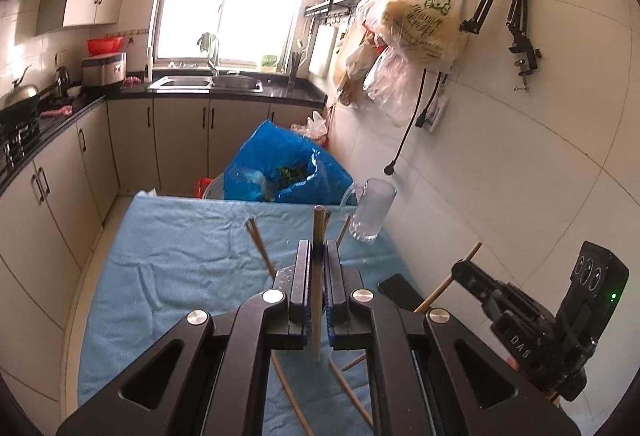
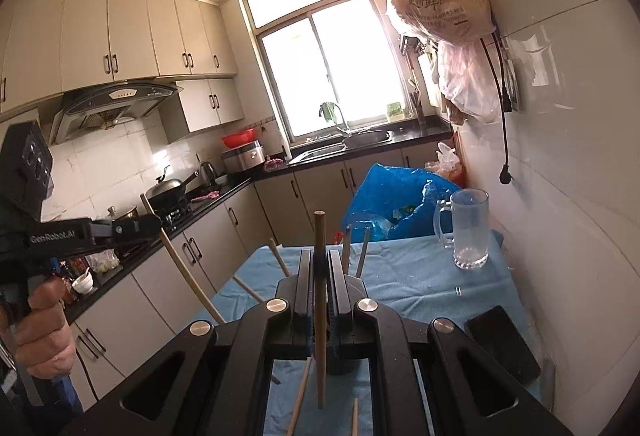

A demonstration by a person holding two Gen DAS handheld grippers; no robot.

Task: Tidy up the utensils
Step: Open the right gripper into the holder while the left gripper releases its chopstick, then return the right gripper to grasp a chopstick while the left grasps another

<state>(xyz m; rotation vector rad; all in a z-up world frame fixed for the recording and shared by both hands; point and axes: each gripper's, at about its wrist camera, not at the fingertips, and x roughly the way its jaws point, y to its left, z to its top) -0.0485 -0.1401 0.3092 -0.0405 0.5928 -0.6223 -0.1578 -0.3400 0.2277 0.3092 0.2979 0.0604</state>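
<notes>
My left gripper [image 1: 318, 250] is shut on a wooden chopstick [image 1: 318, 300] that stands upright between its pads, above the blue cloth [image 1: 180, 260]. My right gripper [image 2: 319, 258] is shut on another wooden chopstick [image 2: 320, 316], also upright. Each gripper shows in the other's view: the right one at the right edge [image 1: 464, 268] and the left one at the left [image 2: 154, 223], each with its chopstick. Several loose chopsticks [image 1: 260, 246] lie on the cloth. A dark holder [image 2: 340, 366] with chopsticks stands just behind my right gripper. A clear glass mug [image 2: 469, 232] stands at the cloth's far right.
A black phone [image 2: 502, 342] lies on the cloth by the tiled wall. A blue plastic bag [image 1: 284, 168] sits behind the table. Plastic bags [image 1: 420, 24] hang from wall hooks. A cable [image 2: 505, 140] dangles above the mug. Kitchen counters [image 1: 48, 124] run along the left.
</notes>
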